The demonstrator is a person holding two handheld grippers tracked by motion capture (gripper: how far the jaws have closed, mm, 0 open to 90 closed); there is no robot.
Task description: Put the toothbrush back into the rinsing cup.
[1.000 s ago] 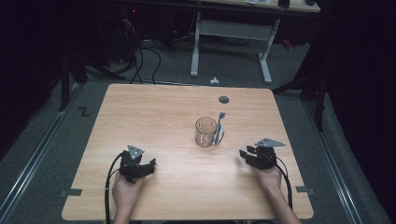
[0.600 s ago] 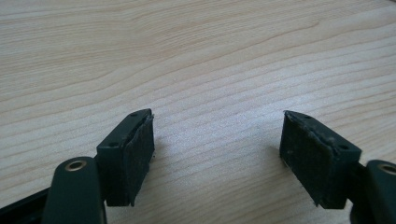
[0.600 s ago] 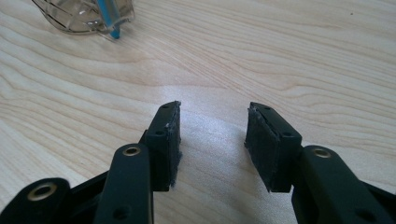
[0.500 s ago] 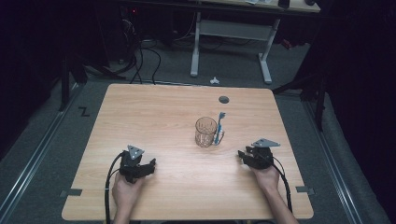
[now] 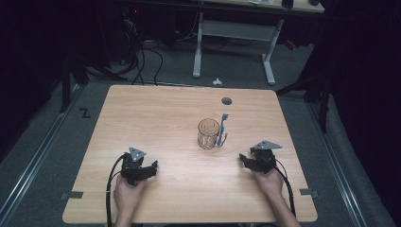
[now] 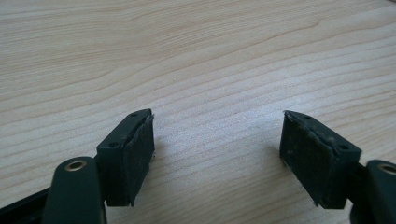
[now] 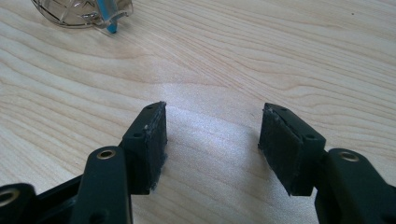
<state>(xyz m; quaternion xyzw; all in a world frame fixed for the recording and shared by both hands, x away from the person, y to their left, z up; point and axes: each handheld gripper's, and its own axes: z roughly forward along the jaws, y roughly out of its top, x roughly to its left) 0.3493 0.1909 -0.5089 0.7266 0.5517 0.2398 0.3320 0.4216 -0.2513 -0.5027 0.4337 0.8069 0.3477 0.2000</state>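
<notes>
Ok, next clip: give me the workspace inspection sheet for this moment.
Surface: wooden table, round hole near its far edge.
Job's things: clear glass mug mid-table, blue toothbrush standing in it.
Clutter: nothing seen.
Grippers: left gripper open, nothing between its jaws; right gripper open, jaws just opened wider, nothing between them.
Cables: one black cable trails from each gripper.
Surroundings: dark room, white desk frame behind, floor cables.

On the worktop [image 5: 156, 113] a cup [image 5: 208, 134] stands mid-right, a toothbrush [image 5: 222, 129] leaning just right of it; both tongs rest nearer the person, well apart.
</notes>
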